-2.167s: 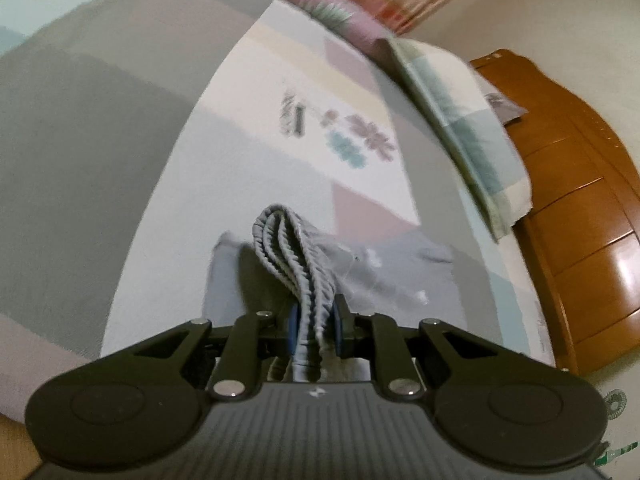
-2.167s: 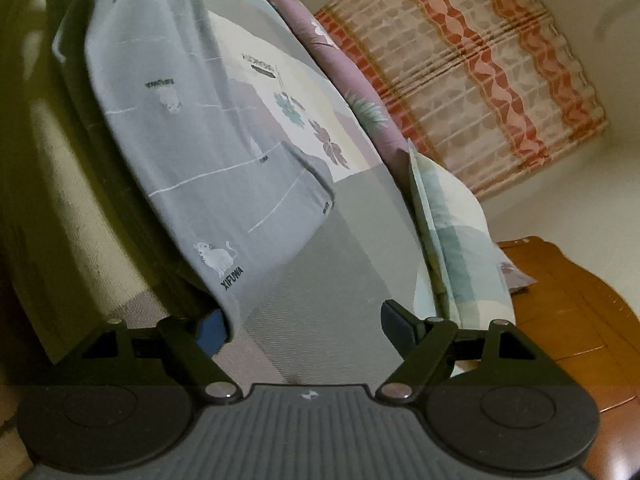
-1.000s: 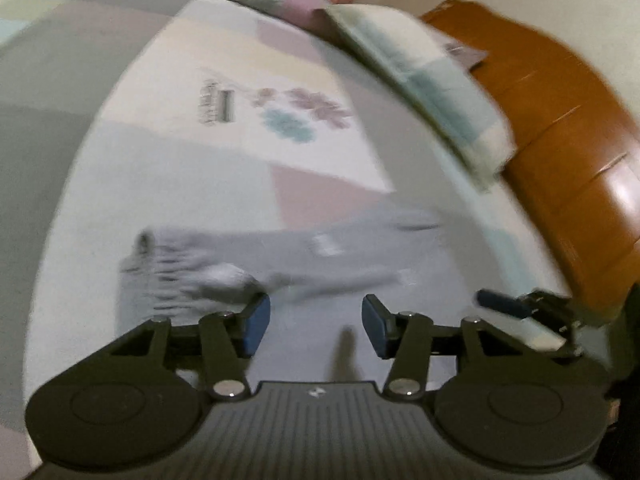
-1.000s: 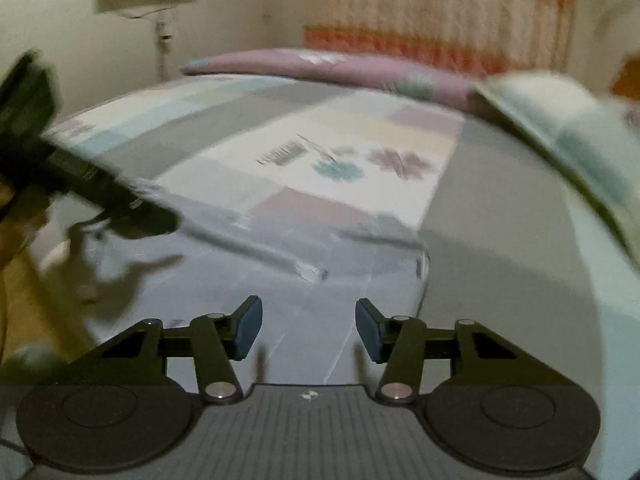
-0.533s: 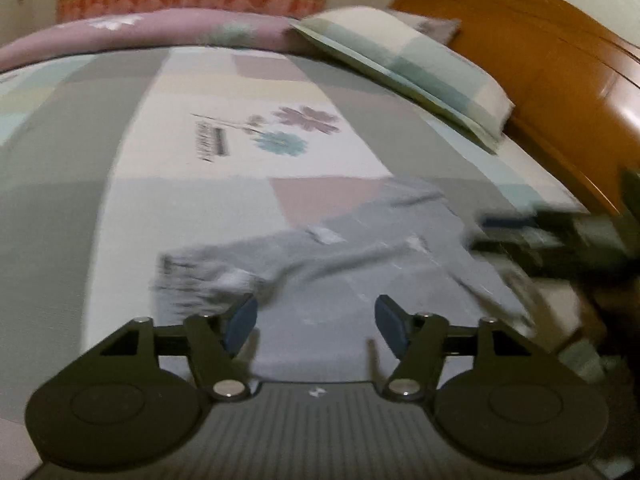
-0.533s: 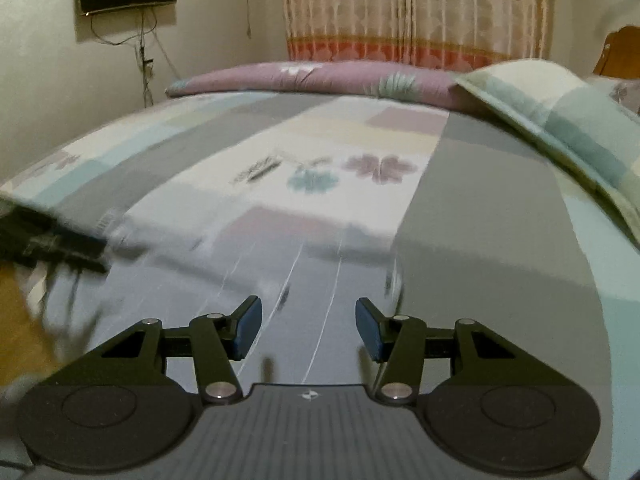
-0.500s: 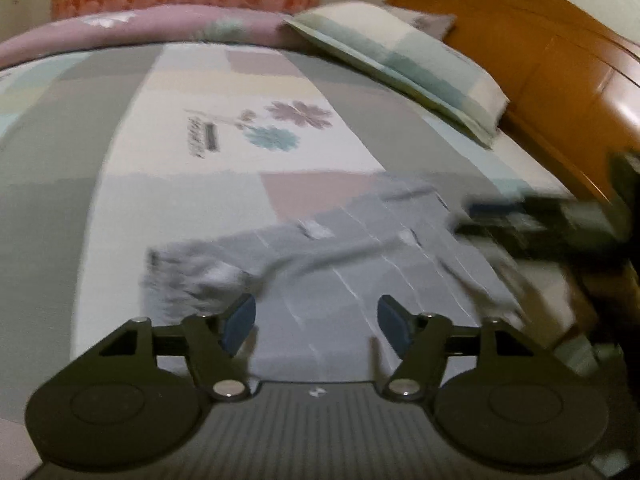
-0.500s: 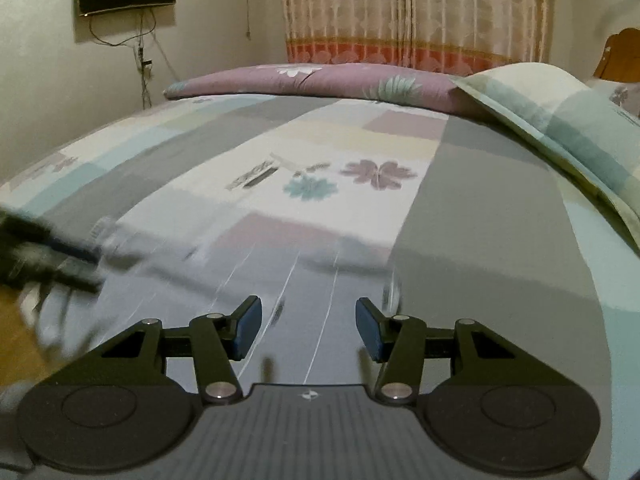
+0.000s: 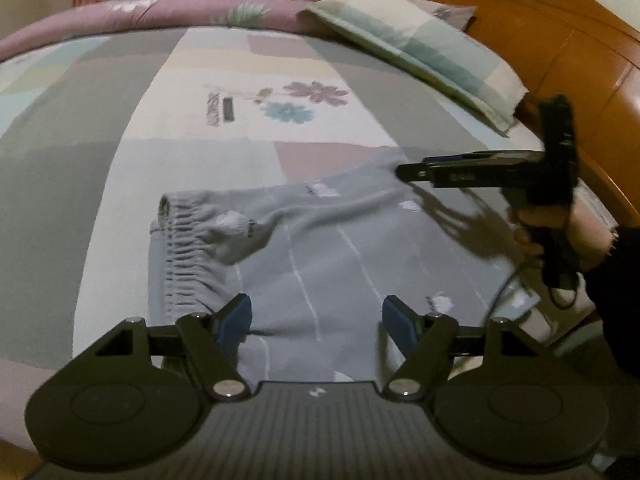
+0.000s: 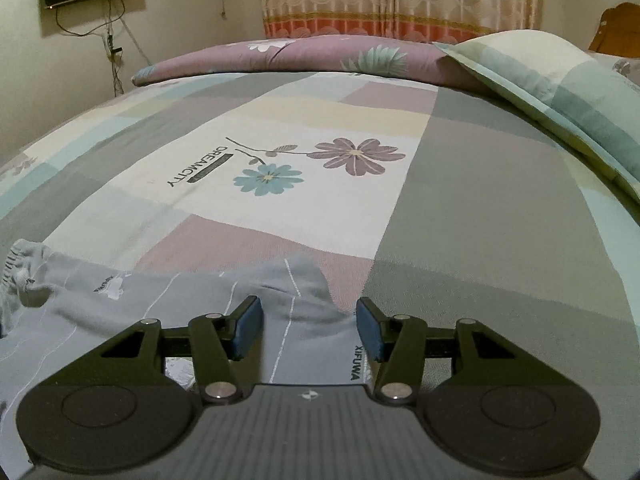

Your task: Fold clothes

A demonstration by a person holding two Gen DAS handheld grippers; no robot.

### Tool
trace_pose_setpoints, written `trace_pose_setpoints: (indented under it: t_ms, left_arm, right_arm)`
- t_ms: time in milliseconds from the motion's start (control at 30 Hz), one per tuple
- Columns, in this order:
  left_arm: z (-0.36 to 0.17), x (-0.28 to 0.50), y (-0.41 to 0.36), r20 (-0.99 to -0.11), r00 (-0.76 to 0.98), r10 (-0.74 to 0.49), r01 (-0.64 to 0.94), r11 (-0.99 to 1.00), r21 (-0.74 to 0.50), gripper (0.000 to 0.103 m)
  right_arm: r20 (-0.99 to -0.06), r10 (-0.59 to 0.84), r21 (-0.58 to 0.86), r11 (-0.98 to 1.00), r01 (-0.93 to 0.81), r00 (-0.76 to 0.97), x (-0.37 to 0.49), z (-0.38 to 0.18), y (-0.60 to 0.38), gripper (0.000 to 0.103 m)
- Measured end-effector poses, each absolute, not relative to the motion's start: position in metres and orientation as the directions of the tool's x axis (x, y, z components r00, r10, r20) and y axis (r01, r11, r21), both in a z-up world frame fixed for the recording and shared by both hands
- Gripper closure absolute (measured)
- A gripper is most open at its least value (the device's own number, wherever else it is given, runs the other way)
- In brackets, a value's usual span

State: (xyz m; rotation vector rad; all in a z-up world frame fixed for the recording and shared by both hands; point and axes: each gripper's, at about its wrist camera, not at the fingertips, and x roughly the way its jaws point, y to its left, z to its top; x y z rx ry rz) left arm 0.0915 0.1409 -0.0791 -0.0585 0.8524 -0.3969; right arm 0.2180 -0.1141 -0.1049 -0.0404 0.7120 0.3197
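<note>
Two readable prints on the bed

"DREAMCITY" runs in dark letters on the bedsheet (image 10: 280,152), left of the blue flower; "XIFUWA" stands on the grey pants (image 10: 304,344), near their right edge.

Trousers (image 9: 320,248) on bed (image 9: 100,184) — pillow (image 9: 420,44) beyond, perhaps against headboard (image 9: 560,40)

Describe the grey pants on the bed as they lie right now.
The pants are light grey soft fabric with thin white lines, small white animal prints and "XIFUWA" lettering. They lie spread but rumpled on the patchwork bedsheet, gathered elastic waistband at one end, a flap folded over beside it. Neither open gripper holds them.
</note>
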Motion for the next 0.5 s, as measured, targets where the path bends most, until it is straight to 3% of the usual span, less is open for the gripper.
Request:
trace_pose_setpoints:
  t_ms: [200,300,500]
  left_arm:
    - [-0.083,0.089,0.146,-0.728,0.583,-0.361,0.292,0.929,-0.227,0.026]
    - [-0.078,0.087,0.148,-0.702,0.605,-0.376,0.302,0.924,-0.235,0.025]
    - [-0.093,0.09,0.148,-0.73,0.584,-0.353,0.271,0.933,-0.235,0.024]
  right_arm:
    - [-0.62,0.284,0.098,0.953,-0.286,0.732,0.197,-0.085,-0.121,0.043]
    - [-0.573,0.313,0.118,0.946,-0.301,0.757,0.163,-0.067,-0.124,0.034]
    - [-0.606,0.396,0.222,0.917,-0.331,0.69,0.102,-0.079,-0.117,0.034]
